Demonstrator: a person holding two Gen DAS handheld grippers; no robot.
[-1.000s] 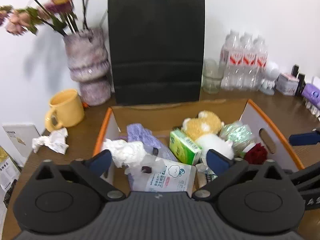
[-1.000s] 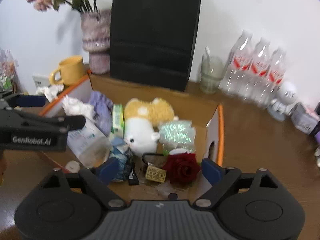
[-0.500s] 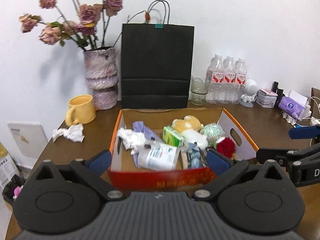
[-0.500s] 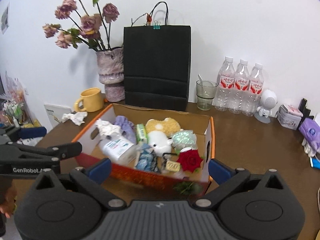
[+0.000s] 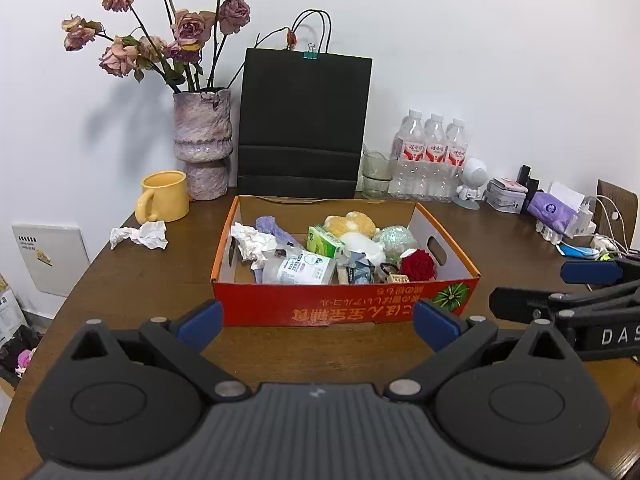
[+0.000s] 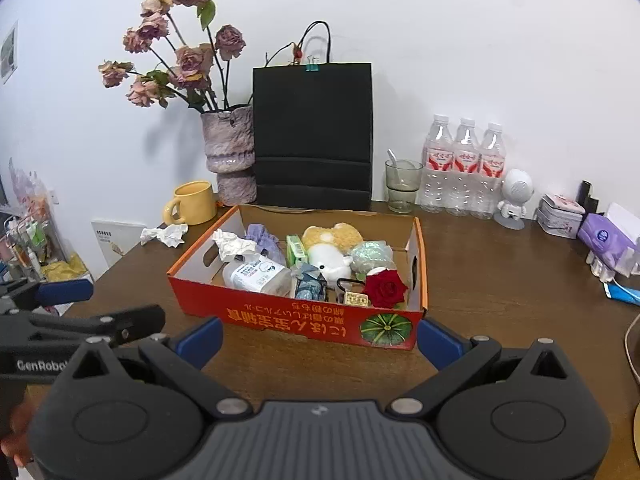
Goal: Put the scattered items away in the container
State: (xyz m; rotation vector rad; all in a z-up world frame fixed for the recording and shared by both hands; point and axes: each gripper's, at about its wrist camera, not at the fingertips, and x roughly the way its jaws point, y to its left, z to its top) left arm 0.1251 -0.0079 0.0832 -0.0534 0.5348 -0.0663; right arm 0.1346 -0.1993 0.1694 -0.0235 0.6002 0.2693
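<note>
A red and orange cardboard box (image 5: 344, 307) (image 6: 296, 322) sits mid-table. It holds a crumpled tissue (image 5: 252, 242), a purple cloth (image 5: 276, 230), a white bottle (image 5: 298, 268), a green packet (image 5: 324, 241), a plush toy (image 5: 356, 232) and a red rose (image 5: 417, 265). A second crumpled tissue (image 5: 140, 235) (image 6: 166, 235) lies on the table left of the box. My left gripper (image 5: 318, 322) is open and empty, in front of the box. My right gripper (image 6: 318, 336) is open and empty, also in front of it.
Behind the box stand a yellow mug (image 5: 164, 196), a vase of dried roses (image 5: 202, 140), a black paper bag (image 5: 304, 124), a glass (image 5: 376, 174) and three water bottles (image 5: 434, 160). Small boxes, a purple pack (image 5: 550, 210) and cables lie at the right.
Both grippers have pulled back and up from over the box. The box now lies farther away in both views. Both stay open.
</note>
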